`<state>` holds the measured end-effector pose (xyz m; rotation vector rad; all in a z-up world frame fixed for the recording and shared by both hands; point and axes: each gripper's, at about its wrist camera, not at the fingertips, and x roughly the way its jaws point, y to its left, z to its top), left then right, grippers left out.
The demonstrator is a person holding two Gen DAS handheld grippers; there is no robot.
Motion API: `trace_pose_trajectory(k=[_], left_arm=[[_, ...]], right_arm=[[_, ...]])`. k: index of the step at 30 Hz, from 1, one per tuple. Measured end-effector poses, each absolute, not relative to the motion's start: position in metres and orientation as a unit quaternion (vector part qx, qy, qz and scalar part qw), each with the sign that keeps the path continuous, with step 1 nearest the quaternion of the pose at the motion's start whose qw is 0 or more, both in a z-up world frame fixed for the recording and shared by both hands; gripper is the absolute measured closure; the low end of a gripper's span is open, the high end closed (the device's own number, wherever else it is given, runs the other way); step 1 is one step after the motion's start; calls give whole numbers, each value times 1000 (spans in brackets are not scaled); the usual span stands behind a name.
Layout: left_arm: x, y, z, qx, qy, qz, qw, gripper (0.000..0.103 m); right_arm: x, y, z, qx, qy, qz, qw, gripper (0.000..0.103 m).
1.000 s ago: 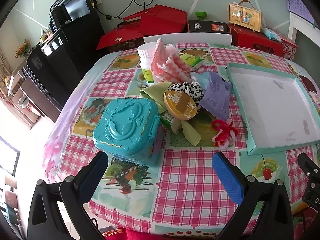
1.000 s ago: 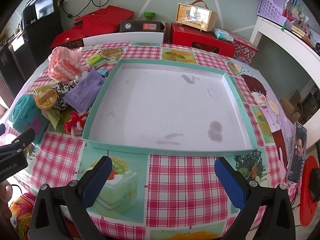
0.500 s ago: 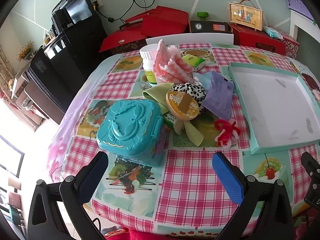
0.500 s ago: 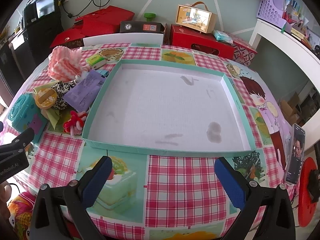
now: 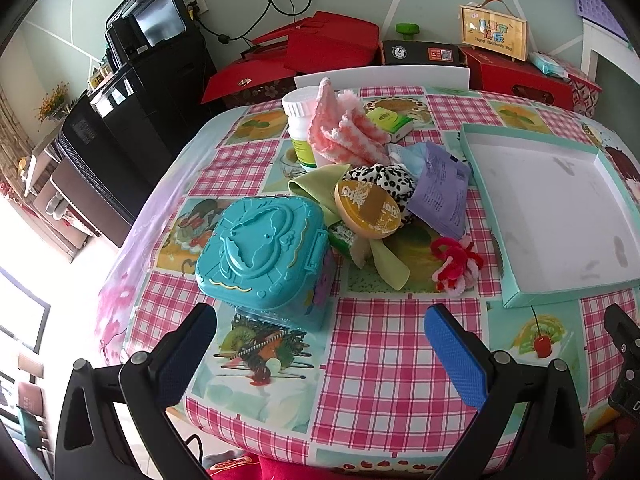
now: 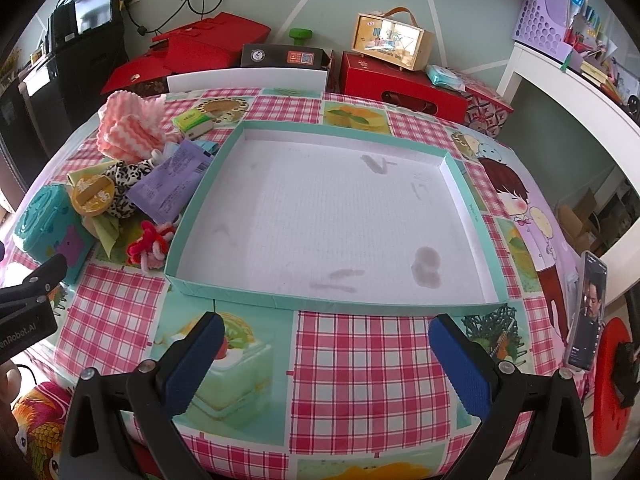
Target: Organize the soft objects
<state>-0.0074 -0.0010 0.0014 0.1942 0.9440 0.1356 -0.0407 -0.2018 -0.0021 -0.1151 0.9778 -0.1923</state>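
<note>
Both the left tool (image 5: 320, 344) and right tool (image 6: 326, 350), gaping empty, have eased slightly back, so the fluffy pink-and-white cloth (image 5: 344, 132) stays heaped beside the bare shallow teal cardboard tray (image 6: 224, 292) on the bench

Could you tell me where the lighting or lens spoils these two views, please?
Left wrist: the lower left edge is blown out white by daylight, and the fisheye bends the table edge and blackens the corners. Right wrist: evenly lit and sharp; the tray walls bow outward, and the phone at the right rim looks stretched.
</note>
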Motion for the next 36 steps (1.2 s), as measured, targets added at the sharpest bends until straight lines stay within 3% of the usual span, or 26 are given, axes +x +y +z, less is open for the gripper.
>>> trace_pose_trajectory(k=[36], left_arm=[[-8,-2,1,94,454,65,884,0]], right_arm=[[-42,-199,-2,-63,469,-94,876,0]])
